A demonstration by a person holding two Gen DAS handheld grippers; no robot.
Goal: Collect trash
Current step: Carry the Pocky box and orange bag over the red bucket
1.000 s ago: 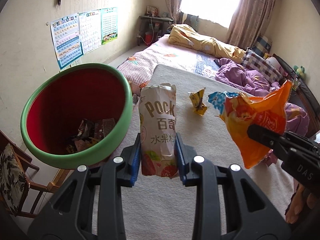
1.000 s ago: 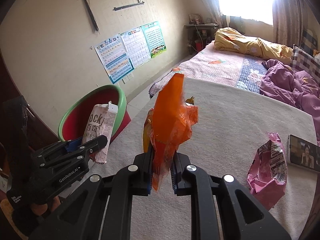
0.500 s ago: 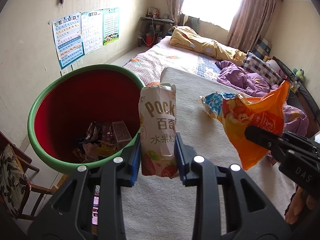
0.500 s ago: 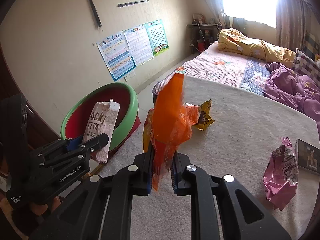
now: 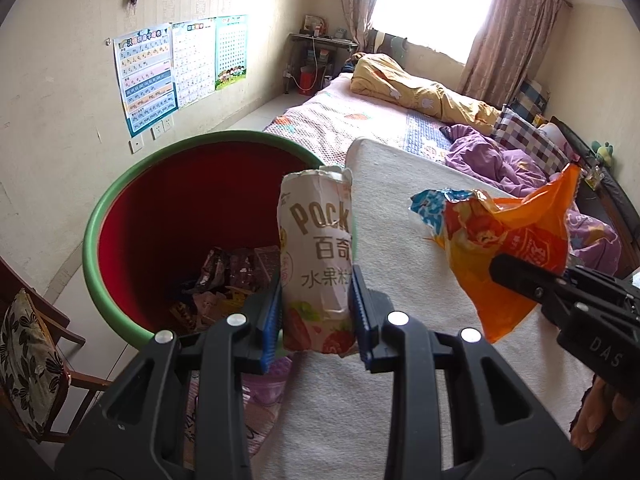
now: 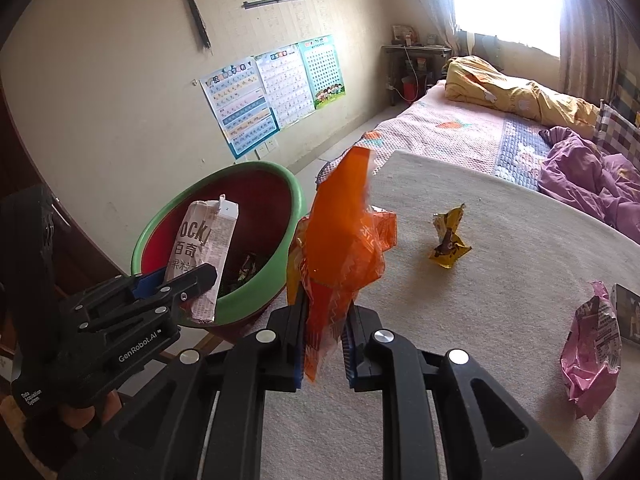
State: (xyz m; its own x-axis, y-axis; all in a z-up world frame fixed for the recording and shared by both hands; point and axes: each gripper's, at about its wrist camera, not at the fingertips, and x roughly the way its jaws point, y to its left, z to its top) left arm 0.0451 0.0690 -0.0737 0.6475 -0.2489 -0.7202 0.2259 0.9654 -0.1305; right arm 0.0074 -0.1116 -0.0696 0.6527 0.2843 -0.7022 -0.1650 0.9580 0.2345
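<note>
My left gripper is shut on a white Pocky snack box and holds it upright at the near rim of a red bin with a green rim; the box also shows in the right wrist view. The bin holds several wrappers. My right gripper is shut on an orange snack bag, above the beige mattress edge to the right of the bin; the bag shows in the left wrist view.
A yellow wrapper and a pink wrapper lie on the mattress, with a phone at the right edge. A wooden chair stands left of the bin. A bed with quilts lies beyond.
Both grippers have moved left toward the bin with their loads. The Pocky box now stands over the bin's near rim, and the bin looks larger and closer.
</note>
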